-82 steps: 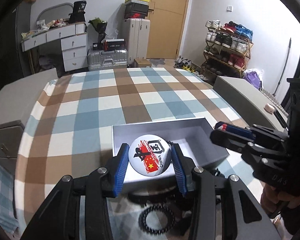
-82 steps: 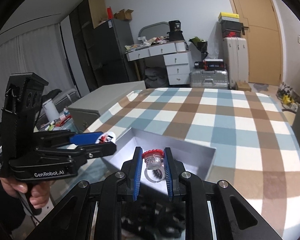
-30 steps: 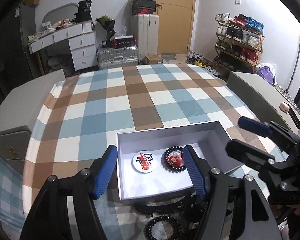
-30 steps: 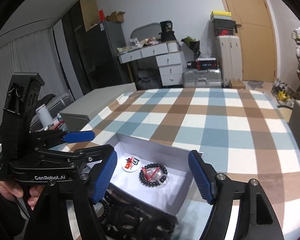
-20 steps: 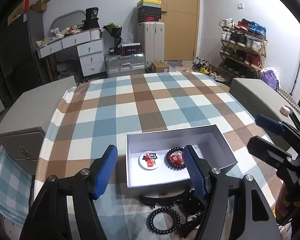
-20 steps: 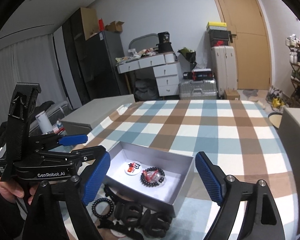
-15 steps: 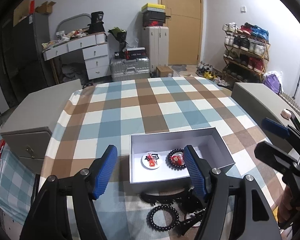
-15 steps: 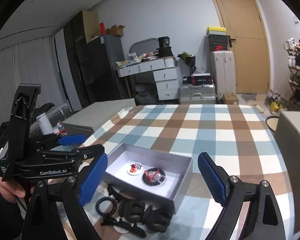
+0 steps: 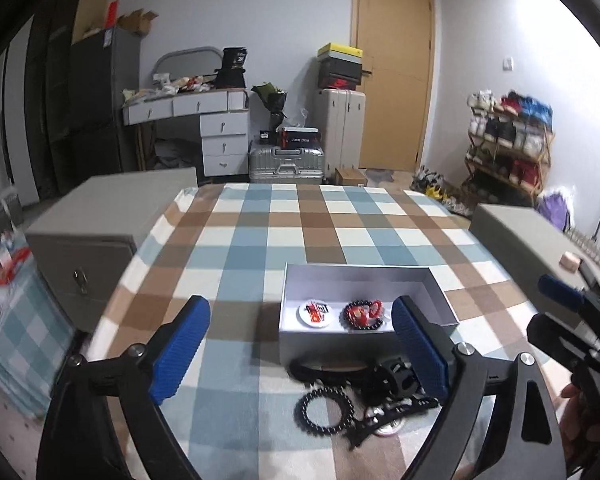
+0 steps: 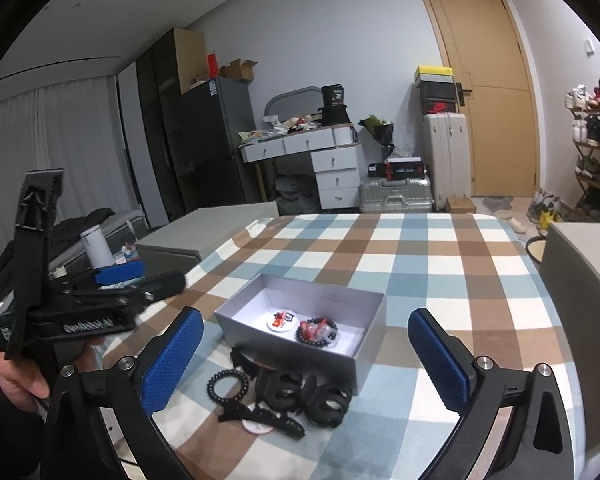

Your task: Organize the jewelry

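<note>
From my left wrist, my left hand-held gripper [image 9: 300, 352] is opening, nothing between its jaws; the badge [image 9: 315, 313] and bead bracelet [image 9: 363, 314] lie in the grey box [image 9: 364, 276] on the checked worktop [image 9: 260, 240].

From my right wrist, my right hand-held gripper [image 10: 306, 354] is opening, empty; black hair clips [image 10: 300, 394] lie just beside the box.
</note>
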Available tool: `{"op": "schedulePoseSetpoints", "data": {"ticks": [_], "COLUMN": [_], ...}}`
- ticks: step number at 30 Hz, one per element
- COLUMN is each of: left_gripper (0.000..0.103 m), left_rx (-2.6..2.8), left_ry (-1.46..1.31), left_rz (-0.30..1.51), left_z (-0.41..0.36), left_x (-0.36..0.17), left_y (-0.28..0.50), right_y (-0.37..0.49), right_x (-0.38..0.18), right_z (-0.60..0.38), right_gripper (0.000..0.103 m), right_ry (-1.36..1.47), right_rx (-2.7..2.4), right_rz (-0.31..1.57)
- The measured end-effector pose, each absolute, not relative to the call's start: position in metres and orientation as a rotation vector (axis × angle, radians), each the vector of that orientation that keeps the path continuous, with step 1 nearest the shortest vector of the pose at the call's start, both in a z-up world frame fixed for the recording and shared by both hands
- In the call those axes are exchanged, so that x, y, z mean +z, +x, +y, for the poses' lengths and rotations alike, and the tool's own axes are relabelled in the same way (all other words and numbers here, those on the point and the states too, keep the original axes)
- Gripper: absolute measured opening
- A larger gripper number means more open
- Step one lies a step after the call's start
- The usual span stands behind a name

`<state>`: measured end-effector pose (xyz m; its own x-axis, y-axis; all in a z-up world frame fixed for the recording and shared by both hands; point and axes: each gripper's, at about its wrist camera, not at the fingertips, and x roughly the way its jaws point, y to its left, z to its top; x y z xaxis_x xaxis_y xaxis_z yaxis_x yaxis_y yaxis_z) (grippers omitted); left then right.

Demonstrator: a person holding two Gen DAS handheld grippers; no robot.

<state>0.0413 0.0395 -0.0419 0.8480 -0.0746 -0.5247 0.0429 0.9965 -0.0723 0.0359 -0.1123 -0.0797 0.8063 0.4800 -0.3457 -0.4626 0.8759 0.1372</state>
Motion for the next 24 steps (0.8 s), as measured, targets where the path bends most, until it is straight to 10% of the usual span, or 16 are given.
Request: {"op": "schedulePoseSetpoints", "data": {"ticks": [24], "left_gripper": [0.1], "left_rx": [0.003], "left_ry": [-0.097], "left_rz": [0.739], "left_z": [0.06], "left_x": [-0.116], "left_y": [0.013], "right_y": [0.054], "right_x": [-0.16], "right_z": [-0.115], "right_gripper": [0.103], "right_ry": [0.135], "right_rx": [0.473], "right_rz": [0.658]}}
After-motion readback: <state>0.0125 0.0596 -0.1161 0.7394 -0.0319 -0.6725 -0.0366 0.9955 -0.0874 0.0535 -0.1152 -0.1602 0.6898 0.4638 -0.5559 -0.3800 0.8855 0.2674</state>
